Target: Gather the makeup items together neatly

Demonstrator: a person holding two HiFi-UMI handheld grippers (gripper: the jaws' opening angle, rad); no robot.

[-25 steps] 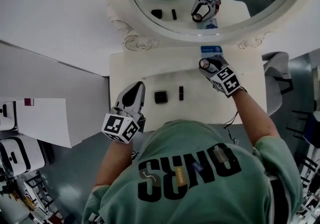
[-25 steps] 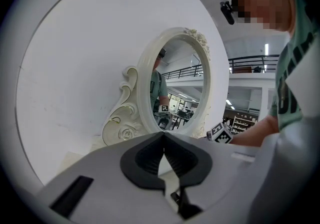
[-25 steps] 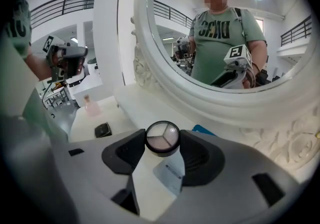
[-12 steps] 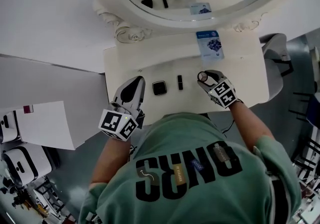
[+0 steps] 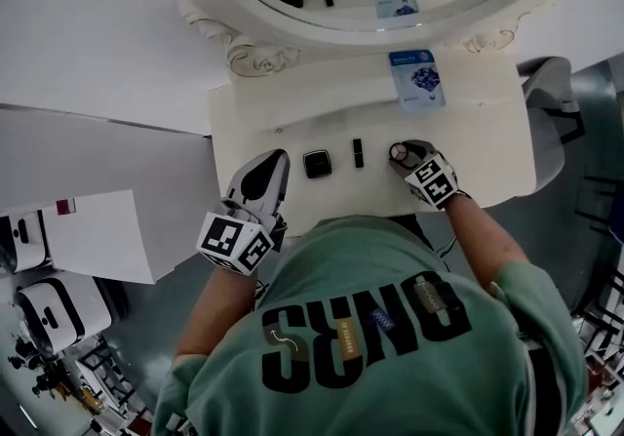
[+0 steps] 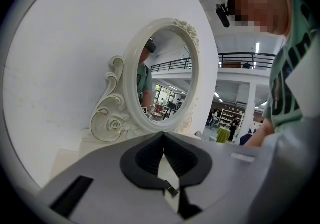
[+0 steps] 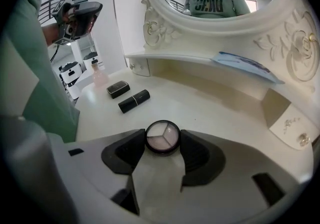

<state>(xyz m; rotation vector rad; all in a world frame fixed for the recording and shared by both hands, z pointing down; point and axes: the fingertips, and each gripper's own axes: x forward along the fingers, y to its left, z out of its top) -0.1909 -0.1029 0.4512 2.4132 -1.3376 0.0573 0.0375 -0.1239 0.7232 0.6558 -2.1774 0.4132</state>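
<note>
Showing detail the head view lacks, the right gripper view reveals a round three-shade compact [image 7: 162, 136] clamped between the part-open jaws of the right gripper [image 5: 400, 153]; the left gripper [image 6: 163, 150], jaws closed on nothing, faces the mirror [image 6: 165, 67]. Since a second ago the right gripper has come from the blue card [image 5: 418, 79] to beside the lipstick [image 5: 358, 152] and square compact [image 5: 316, 164] on the vanity top [image 5: 478, 132], pointing steeply down.
</note>
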